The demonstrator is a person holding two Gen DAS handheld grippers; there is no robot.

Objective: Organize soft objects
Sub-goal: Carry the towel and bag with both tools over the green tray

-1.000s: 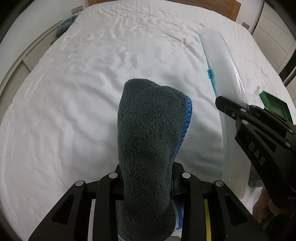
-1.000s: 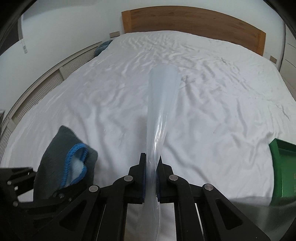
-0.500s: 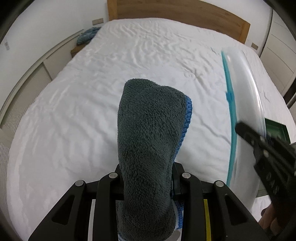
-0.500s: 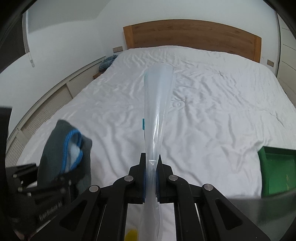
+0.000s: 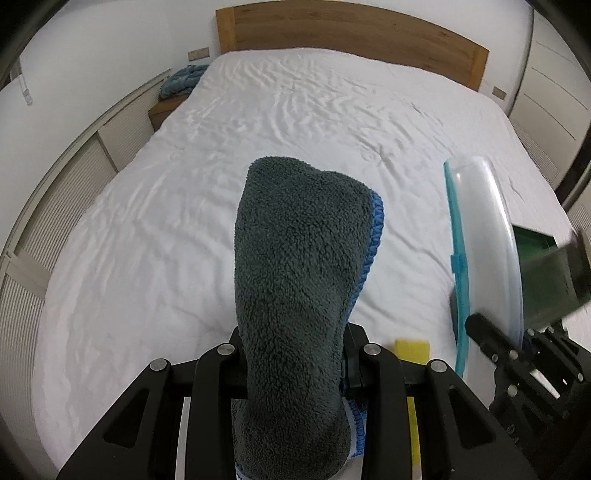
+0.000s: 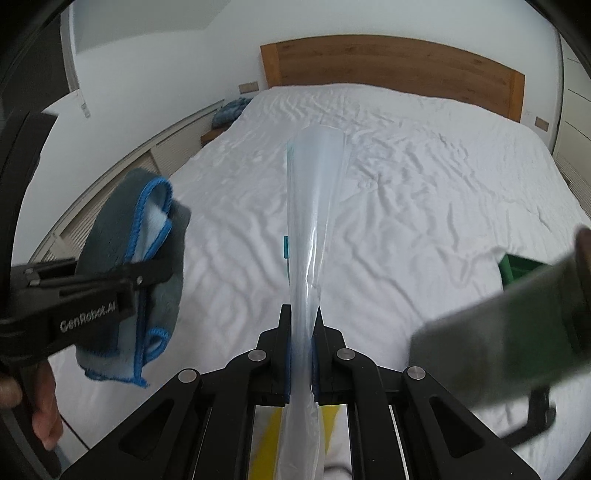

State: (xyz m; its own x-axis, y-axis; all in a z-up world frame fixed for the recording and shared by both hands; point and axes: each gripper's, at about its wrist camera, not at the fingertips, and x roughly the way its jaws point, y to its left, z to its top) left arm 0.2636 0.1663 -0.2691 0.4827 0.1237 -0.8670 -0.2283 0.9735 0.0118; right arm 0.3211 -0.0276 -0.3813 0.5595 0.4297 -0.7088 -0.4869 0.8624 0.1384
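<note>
A folded grey fleece cloth (image 5: 299,280) with blue stitched edging stands up between the jaws of my left gripper (image 5: 293,363), which is shut on it. In the right wrist view the same cloth (image 6: 133,266) hangs at the left, with a hand under the left gripper. My right gripper (image 6: 301,328) is shut on a clear plastic zip bag (image 6: 312,206) that rises straight ahead of it. From the left wrist view the bag (image 5: 484,236) shows its teal zip strip at the right, beside the right gripper (image 5: 517,354). Both are held above a white bed (image 5: 258,155).
A green box (image 6: 517,264) lies near the bed's right edge. Something yellow (image 5: 412,349) sits low behind the left gripper. A blurred grey shape (image 6: 498,317) crosses the right side. A blue cloth (image 5: 181,81) rests on a bedside shelf; a wooden headboard (image 5: 351,33) ends the bed.
Both grippers have risen and drawn back from the bed, so the headboard and walls have come into view. The cloth and bag stay gripped. A blurred grey shape entered at the right.
</note>
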